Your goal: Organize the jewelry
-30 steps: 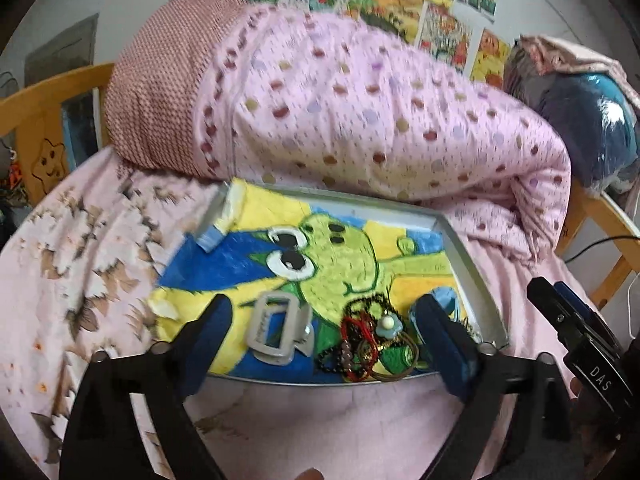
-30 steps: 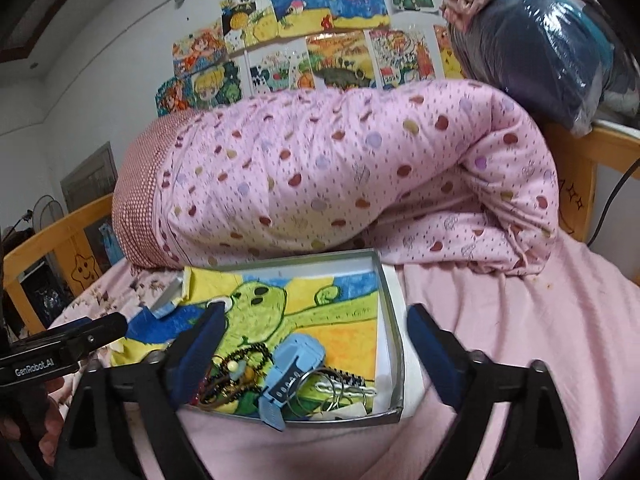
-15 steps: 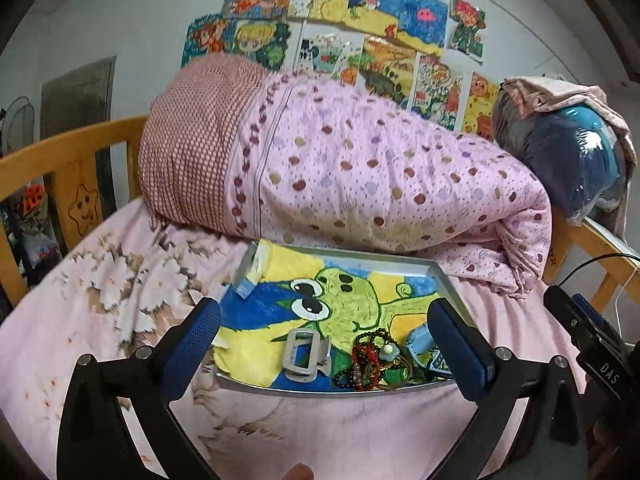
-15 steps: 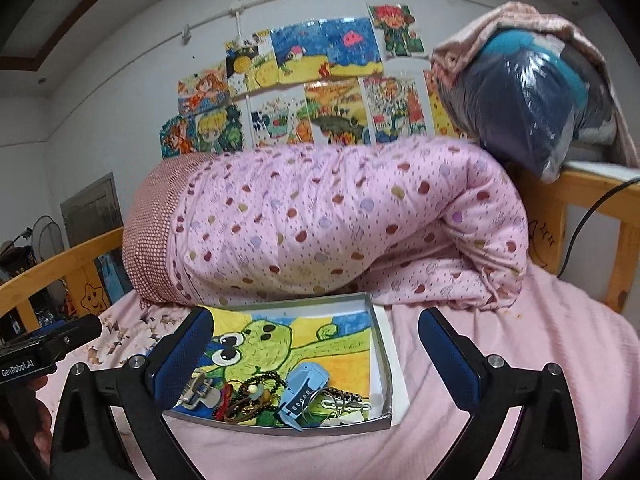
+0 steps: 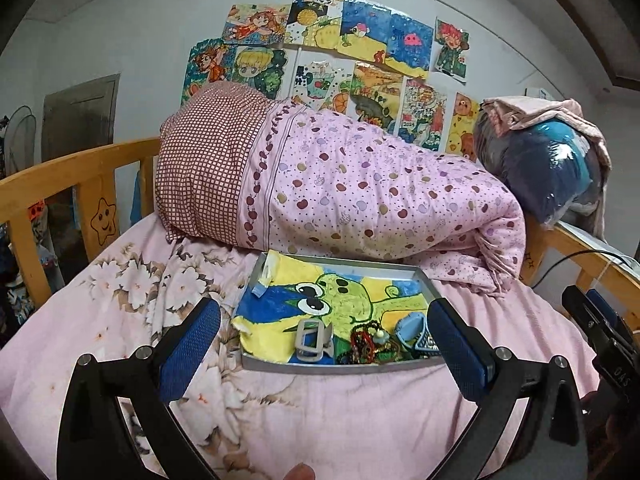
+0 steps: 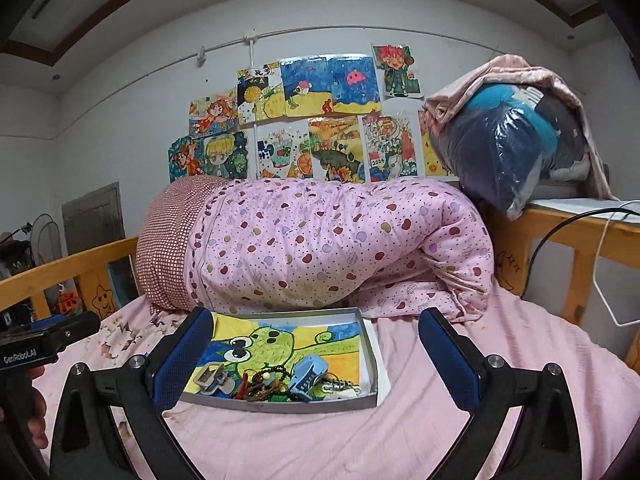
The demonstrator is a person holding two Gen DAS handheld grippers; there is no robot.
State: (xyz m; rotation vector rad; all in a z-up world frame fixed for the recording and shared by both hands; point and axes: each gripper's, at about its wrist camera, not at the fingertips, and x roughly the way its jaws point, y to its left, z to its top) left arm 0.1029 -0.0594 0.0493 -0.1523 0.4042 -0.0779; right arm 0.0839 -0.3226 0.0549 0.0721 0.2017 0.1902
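A shallow grey tray (image 5: 340, 367) (image 6: 280, 405) lined with a green cartoon drawing lies on the pink bed. At its near edge lie a grey hair clip (image 5: 311, 339) (image 6: 209, 377), a tangle of red and dark bead bracelets (image 5: 366, 346) (image 6: 266, 385), a blue clip (image 5: 412, 330) (image 6: 309, 372) and a chain (image 6: 340, 386). My left gripper (image 5: 326, 350) is open and empty, back from the tray's near edge. My right gripper (image 6: 312, 354) is open and empty, also short of the tray.
A rolled pink dotted quilt (image 5: 360, 196) (image 6: 320, 248) lies right behind the tray. A wooden bed rail (image 5: 60, 184) runs at left, a wooden shelf with a bagged bundle (image 6: 516, 148) at right. A cable (image 6: 560, 232) hangs by the shelf.
Both grippers have pulled back and up from the tray, which now looks smaller and farther. Both stay open and empty. The jewelry has not moved.
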